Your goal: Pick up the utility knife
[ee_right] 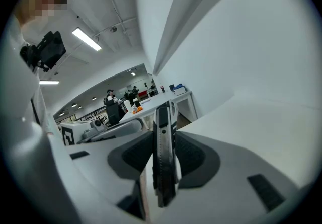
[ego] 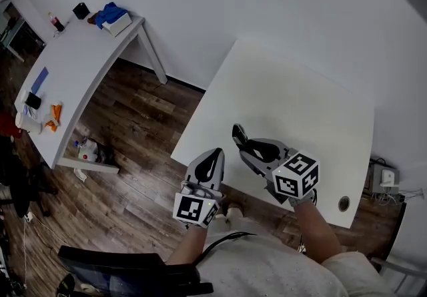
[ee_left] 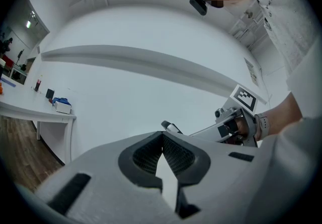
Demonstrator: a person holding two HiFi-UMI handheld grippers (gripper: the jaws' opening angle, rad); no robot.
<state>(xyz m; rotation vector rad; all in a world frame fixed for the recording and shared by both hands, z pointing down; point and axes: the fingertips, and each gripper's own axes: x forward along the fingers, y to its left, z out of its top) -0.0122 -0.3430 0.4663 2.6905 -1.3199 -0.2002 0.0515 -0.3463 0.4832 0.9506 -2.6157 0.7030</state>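
Observation:
The utility knife [ego: 239,135] is a slim black and silver tool, held off the white table [ego: 293,89]. My right gripper [ego: 257,150] is shut on it, and the knife's tip sticks out past the fingers. In the right gripper view the knife [ee_right: 163,167] stands on edge, squeezed between the two black pads of the right gripper [ee_right: 163,135]. My left gripper [ego: 212,155] hovers beside it at the table's near left corner. In the left gripper view the left gripper [ee_left: 162,137] has its pads meeting at the tips with nothing between them. There the right gripper [ee_left: 236,122] and knife tip [ee_left: 171,127] show on the right.
A second white desk [ego: 80,62] stands at the left with a blue item [ego: 110,17], a bottle and small objects. Wood floor [ego: 140,129] lies between the desks. A cable hole [ego: 343,203] sits near the table's front right corner. A dark chair [ego: 127,272] is behind me.

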